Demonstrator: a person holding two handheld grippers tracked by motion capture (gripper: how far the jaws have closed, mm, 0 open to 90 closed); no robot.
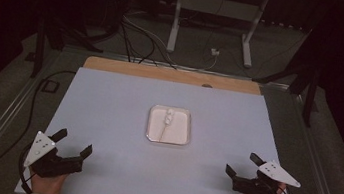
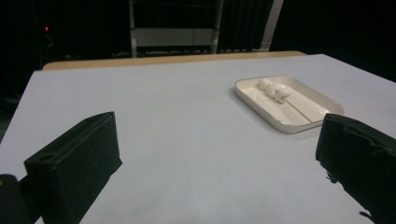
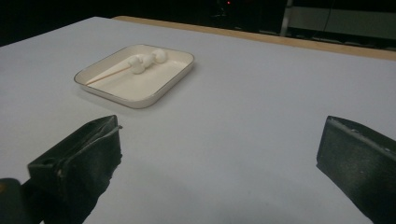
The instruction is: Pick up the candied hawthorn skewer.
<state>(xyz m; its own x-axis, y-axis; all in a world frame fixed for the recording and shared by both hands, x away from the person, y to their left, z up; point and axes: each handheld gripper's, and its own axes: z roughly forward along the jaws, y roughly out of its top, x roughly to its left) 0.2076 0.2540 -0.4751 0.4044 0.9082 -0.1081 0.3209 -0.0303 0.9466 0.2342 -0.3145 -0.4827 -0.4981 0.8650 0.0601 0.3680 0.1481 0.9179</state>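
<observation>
Two black two-fingered handheld tools at the near edge, one in each hand, both low over the pale lavender sheet covering the surface (image 1: 106, 118). Left gripper (image 1: 74, 143) at the near left corner, grey three-cornered plate on top, fingers (image 2: 77, 161) spread wide with nothing between them, only bare sheet in the gap as seen in the left gripper view. Right gripper (image 1: 243, 164) at the near right corner, likewise topped by a grey plate, fingers (image 3: 79, 161) also wide apart and empty, pointing inward across the sheet. Both well apart from the small cream rounded-square tray with a thin dark rim (image 1: 153, 134), placed near the middle of the sheet, roughly between the two tools and farther from the person. Inside the tray, a thin wooden skewer threaded with three small white round dumplings (image 1: 169, 118), lying flat; white balls toward the far end of the tray, bare stick running back toward the near edge. Seen from the left gripper view, tray ahead and to the right; from the right gripper view, ahead and to the left. Beyond the sheet, a strip of bare light wooden board (image 1: 173, 74) along the far edge, then dark floor with black cables (image 1: 132, 41) and the white metal legs of a stand (image 1: 175, 22)
</observation>
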